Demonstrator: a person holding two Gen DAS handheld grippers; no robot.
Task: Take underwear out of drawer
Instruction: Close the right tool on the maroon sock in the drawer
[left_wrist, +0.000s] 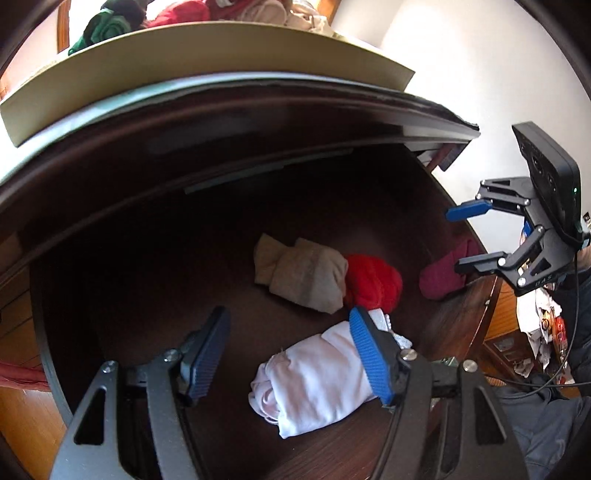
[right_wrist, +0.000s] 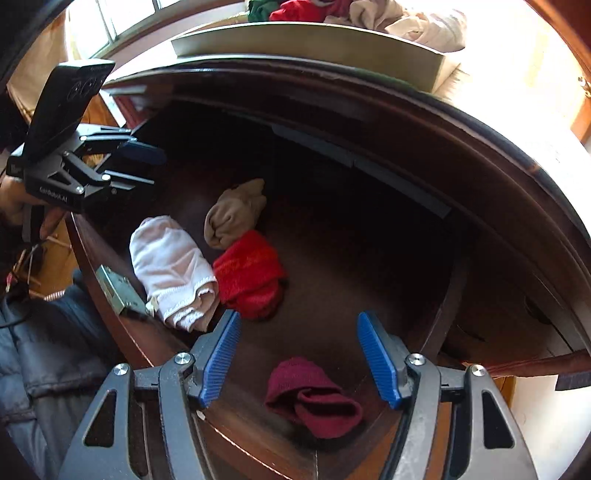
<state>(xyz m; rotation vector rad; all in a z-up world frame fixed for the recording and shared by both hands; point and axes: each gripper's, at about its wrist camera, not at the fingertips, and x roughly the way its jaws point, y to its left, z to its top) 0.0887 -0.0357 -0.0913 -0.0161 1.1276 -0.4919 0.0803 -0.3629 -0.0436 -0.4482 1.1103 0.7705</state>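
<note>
Left gripper (left_wrist: 290, 350) open over white underwear (left_wrist: 314, 380), its right finger hiding part. Right gripper (right_wrist: 299, 356) open above maroon underwear (right_wrist: 314, 398). Red (right_wrist: 249, 273) and beige (right_wrist: 234, 212) pieces behind; drawer (right_wrist: 369, 229) back too dark to read.

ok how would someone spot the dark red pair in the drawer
Look into the open dark wooden drawer. The maroon pair lies alone in the near corner, right under the open right gripper. It is darker than the bright red pair, which sits with the white and beige ones.
</note>
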